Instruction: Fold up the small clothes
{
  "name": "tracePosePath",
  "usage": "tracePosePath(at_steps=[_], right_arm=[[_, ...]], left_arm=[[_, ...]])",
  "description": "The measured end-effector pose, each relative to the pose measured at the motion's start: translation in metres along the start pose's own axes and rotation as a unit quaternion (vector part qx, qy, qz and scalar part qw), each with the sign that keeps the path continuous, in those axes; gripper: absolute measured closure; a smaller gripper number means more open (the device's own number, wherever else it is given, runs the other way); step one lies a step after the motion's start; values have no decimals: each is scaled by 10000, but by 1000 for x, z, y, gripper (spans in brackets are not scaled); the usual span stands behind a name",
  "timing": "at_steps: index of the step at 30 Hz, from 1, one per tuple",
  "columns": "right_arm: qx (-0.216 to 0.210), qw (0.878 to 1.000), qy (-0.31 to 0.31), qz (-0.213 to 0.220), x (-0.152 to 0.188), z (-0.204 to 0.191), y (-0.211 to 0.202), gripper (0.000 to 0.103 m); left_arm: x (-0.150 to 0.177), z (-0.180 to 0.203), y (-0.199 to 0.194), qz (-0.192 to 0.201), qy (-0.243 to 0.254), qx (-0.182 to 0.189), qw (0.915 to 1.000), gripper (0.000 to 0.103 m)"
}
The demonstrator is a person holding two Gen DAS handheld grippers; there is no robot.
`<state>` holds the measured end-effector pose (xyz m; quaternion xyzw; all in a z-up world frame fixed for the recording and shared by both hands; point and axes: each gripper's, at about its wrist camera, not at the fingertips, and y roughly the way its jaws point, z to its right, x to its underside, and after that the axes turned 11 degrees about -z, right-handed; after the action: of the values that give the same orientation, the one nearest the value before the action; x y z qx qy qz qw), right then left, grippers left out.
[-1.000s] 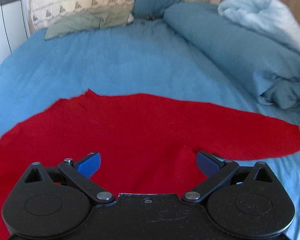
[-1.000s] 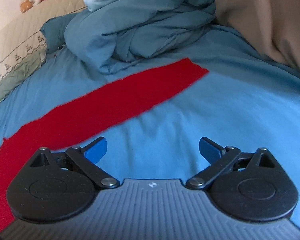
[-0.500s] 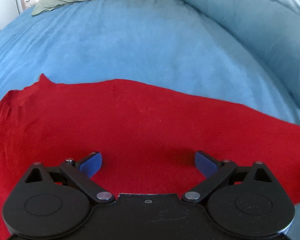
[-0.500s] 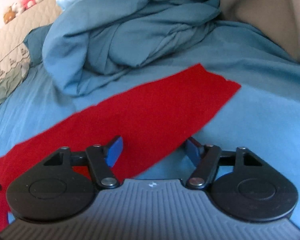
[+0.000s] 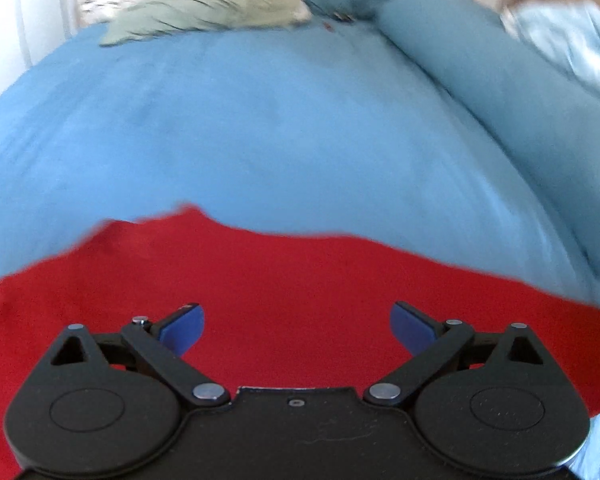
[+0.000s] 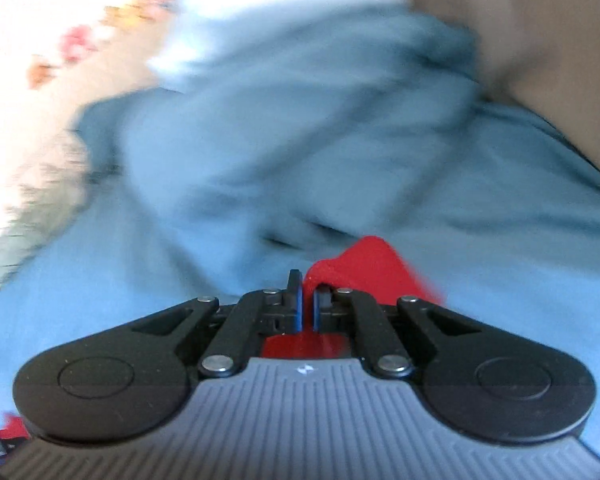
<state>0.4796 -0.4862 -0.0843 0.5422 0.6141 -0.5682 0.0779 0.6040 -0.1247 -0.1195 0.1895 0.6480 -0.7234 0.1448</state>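
The left gripper [image 5: 296, 326] hovers with its blue pads spread wide over the red cloth [image 5: 300, 292], which lies flat on the blue bedsheet [image 5: 260, 128], gripping nothing. The right gripper [image 6: 307, 308] has its pads pinched together on an end of the red cloth [image 6: 364, 264], which rises between them above the sheet. To fold well, I judge the left should pin or pinch the near edge while the right carries its end across, keeping the edges aligned and the fabric taut.

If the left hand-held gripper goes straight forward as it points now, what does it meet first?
Probably the red cloth, which lies spread right ahead of the open left hand-held gripper, with the blue bed sheet beyond. Depth is hard to judge here.
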Motion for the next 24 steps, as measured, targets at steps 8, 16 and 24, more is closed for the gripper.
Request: tracePosePath(at_steps=[8, 16, 24], right_arm=[[-1860, 9417, -2803, -17, 73, -224, -24, 83], [-2065, 8462, -4706, -1407, 270, -308, 13, 83], [-1919, 8349, -5029, -1148, 286, -295, -2, 44]], left_arm=[[6, -116, -63, 579, -477, -676, 9949, 0], [50, -213, -55, 144, -1707, -730, 9825, 0], [61, -213, -43, 4, -1463, -494, 9880, 0]])
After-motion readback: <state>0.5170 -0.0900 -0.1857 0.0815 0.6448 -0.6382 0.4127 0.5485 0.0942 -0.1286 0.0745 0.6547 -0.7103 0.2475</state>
